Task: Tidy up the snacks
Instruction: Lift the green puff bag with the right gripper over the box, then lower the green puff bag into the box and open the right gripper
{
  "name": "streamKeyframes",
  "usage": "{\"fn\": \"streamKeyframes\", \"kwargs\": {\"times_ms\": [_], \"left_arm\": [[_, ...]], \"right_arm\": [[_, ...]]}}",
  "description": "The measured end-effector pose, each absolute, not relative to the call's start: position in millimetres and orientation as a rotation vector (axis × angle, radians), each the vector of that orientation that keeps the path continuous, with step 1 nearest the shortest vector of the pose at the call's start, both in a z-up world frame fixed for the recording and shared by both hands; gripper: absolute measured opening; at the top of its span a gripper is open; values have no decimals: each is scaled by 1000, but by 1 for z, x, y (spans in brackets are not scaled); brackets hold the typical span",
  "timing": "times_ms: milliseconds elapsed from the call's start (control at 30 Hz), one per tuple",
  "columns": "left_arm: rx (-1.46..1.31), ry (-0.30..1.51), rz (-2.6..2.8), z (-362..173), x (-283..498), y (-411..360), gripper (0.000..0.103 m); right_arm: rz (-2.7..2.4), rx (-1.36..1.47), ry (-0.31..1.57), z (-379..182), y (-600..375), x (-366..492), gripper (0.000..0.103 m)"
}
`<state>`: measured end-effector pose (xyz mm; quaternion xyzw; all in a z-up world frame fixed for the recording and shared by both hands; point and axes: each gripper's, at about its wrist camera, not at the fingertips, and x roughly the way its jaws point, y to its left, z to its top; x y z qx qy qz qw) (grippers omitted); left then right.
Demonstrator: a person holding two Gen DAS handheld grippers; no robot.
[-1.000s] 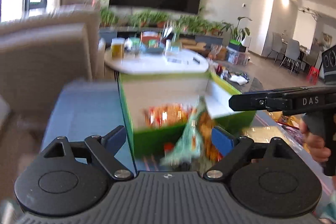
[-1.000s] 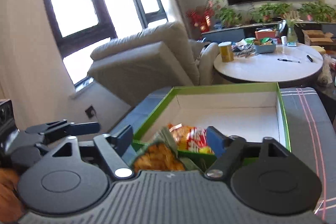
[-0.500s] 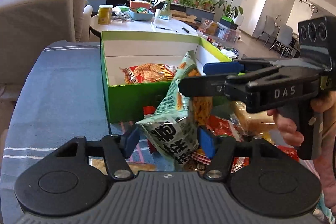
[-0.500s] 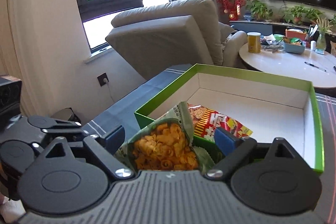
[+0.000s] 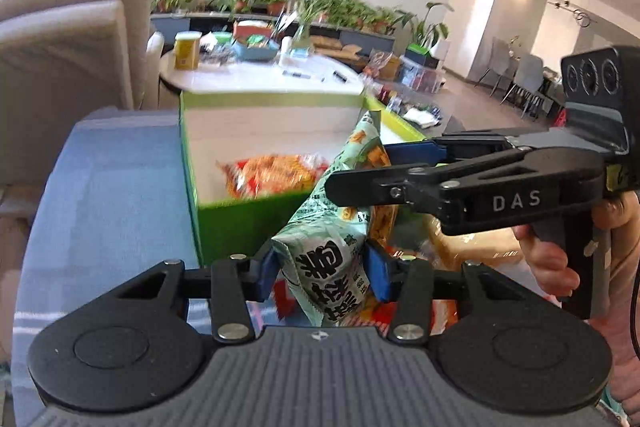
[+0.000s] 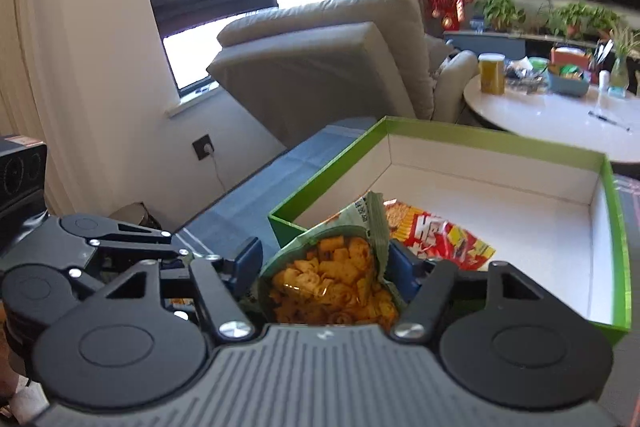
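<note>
While both tools share the pale green snack bag (image 5: 332, 247), the handling should stay gentle: the left gripper (image 5: 322, 277) has its blue pads at the bag's lower end and its jaws are closing on it, and the right gripper (image 6: 320, 269) is clamped across the upper part, where the clear window shows orange crackers. I would judge it wise to let one gripper ease off before lifting, since two pulls on a soft, crinkly pouch could crush the contents or twist it. Just beyond, the green box (image 6: 616, 227) sits on the blue-grey cloth (image 5: 120, 195) with a red-and-orange packet (image 6: 440, 243) lying near its front wall. Carry the bag over that wall and set it beside the packet, on the bare white floor. Farther off stands a round white table (image 6: 540, 111).
</note>
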<state>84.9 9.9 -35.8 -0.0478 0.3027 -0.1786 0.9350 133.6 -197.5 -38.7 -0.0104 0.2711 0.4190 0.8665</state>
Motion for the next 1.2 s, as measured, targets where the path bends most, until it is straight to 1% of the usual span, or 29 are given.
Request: {"fn": "streamKeyframes", "kwargs": {"times_ms": [267,400,667,1033,1100,1133,1167,1200], "left_arm": [[-16,508,-359,10,101,-6,43],[37,509,-370,21,129,-13,43],[142,582,-347,10,186,-22,45],[168,659,-300,-24,235,-11,50],[169,662,-285,-29,236,-10,53],[172,662,-274,-30,235,-9,57],[174,662,-257,-31,234,-9,64],[174,655,-240,-31,233,-9,67]], "right_arm": [[774,103,404,4,-215,128,68],[704,157,397,7,-217,148,68],[644,347,496,-22,-214,202,69],[608,413,627,-56,-201,247,69],[601,398,657,-61,-197,248,69],[598,388,668,-63,-196,247,69],[597,375,675,-64,-194,246,69],[590,363,681,-64,-193,245,69]]}}
